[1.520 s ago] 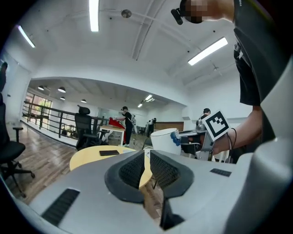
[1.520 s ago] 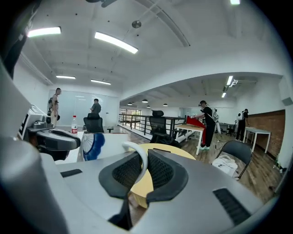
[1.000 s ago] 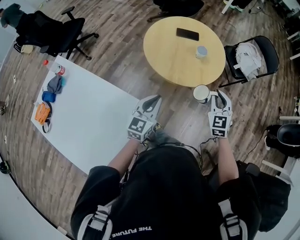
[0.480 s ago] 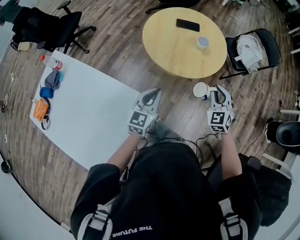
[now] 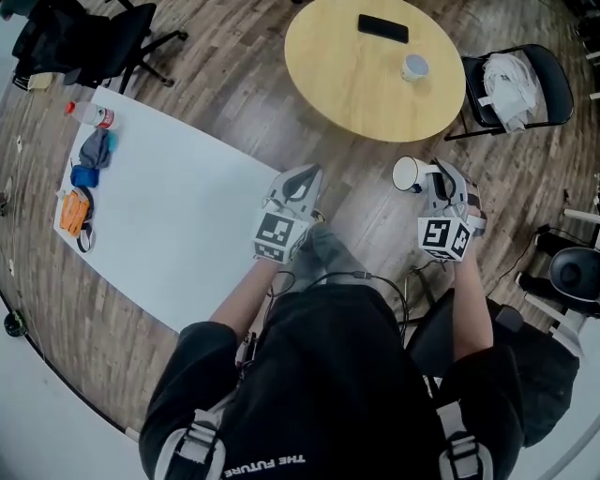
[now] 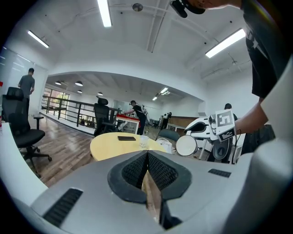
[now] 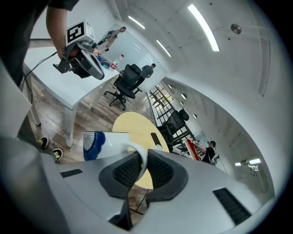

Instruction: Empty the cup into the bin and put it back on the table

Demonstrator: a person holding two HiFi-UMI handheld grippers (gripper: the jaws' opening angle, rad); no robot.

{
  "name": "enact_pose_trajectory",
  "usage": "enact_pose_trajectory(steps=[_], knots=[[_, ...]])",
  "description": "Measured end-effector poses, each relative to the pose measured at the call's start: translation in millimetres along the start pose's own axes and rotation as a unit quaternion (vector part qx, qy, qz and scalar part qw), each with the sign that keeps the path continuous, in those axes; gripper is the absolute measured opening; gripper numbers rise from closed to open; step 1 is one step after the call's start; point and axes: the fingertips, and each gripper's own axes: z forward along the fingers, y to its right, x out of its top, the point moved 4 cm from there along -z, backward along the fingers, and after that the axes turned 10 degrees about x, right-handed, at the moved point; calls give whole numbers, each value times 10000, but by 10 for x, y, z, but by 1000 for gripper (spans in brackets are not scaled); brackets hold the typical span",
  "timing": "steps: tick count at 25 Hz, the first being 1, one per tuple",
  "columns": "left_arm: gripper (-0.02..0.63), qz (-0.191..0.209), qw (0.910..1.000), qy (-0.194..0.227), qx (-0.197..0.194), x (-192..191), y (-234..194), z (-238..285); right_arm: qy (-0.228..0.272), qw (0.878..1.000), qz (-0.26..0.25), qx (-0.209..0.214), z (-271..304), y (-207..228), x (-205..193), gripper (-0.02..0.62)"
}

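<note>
Since the left comes first: a black office chair [image 5: 89,37] is at the top left. Next is the long white table [image 5: 187,225], with a bottle [image 5: 97,116], a grey-blue cloth [image 5: 94,150] and an orange item [image 5: 73,212] bunched at its far end. The near end of that top is open.

The left gripper [image 5: 301,184] is just off the white table's right edge, over the wood floor [image 5: 244,94]. Its jaws are pressed together with nothing in them.

The floor strip between the white table and the round yellow table [image 5: 347,89] is open, with nothing standing in it. On the round table are a phone [image 5: 382,29] and a small cup [image 5: 414,67], both back from the near rim.

The mug [image 5: 407,173] is in the air over the floor, short of that rim and apart from it. Its round end is turned toward the left gripper. The right gripper [image 5: 434,180] is clamped on the mug's handle, with a pad on each side of the loop.

Right of it is a folding chair [image 5: 561,89] with a white cloth [image 5: 506,89] piled on it, close to the round table. A dark round object [image 5: 574,272] is at the far right edge.

Versus a second ago, the mug was right at the round table's rim and now bare floor shows between them. The grip on the handle is unchanged, and the left jaws stay closed.
</note>
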Motion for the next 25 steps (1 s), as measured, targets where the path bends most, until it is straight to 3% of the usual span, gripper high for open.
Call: enact_pose_trajectory(steps=[10, 16, 18, 22, 25], knots=[[21, -140, 9997, -204, 22, -193, -136, 125, -99, 9987, -387, 314, 285, -145, -1, 49], [21, -169, 9996, -240, -14, -245, -127, 181, -25, 9992, -231, 338, 378, -197, -38, 49], [21, -185, 9996, -177, -97, -229, -111, 189, 30, 9994, 61, 336, 392, -180, -54, 49], [21, -133, 9997, -117, -173, -155, -82, 189, 347, 9925, 1106, 395, 382, -121, -58, 49], [21, -107, 9998, -74, -159, -27, -71, 167, 842, 9690, 2258, 550, 340, -58, -25, 49]])
